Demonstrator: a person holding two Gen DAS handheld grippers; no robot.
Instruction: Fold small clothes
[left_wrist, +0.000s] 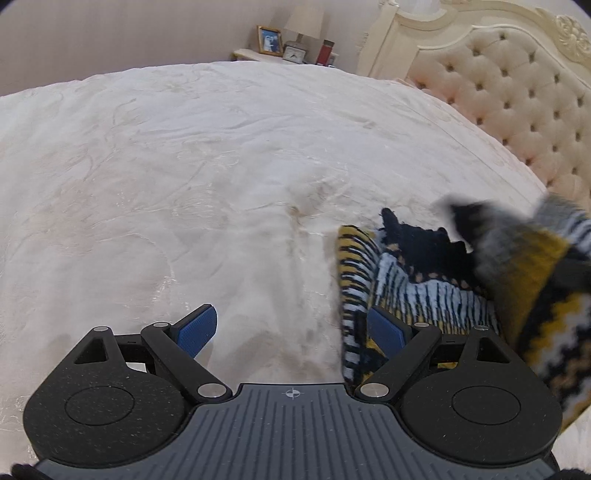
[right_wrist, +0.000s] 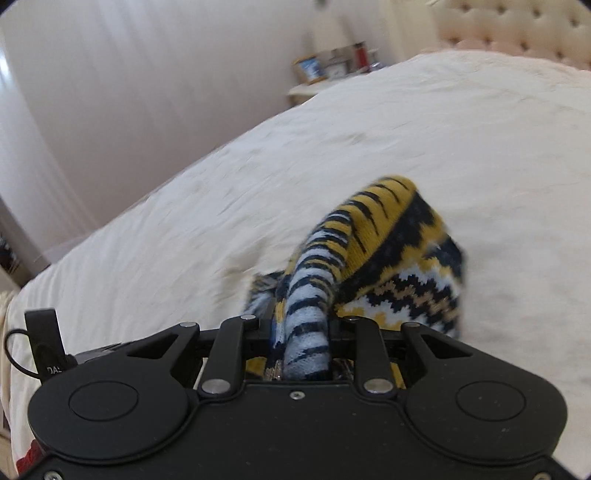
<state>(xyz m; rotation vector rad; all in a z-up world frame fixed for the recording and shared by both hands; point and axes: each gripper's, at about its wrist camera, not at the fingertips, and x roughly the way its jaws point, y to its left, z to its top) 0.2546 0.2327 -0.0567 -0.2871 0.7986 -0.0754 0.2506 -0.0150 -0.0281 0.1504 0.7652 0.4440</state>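
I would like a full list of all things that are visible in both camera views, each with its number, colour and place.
knitted garment: one, yellow, black, white and pale blue pattern, on the bed, partly lifted.
bedspread: one, cream, covers the bed.
headboard: one, cream, tufted with buttons, far right.
nightstand: one, cream, beyond the bed.
photo frame: one, gold, on the nightstand.
lamp: one, beige shade, on the nightstand.
clock: one, white face, in front of the lamp.
red box: one, right of the clock.
left gripper: one, black with blue pads, open, one finger against the garment.
right gripper: one, black, shut on the garment.
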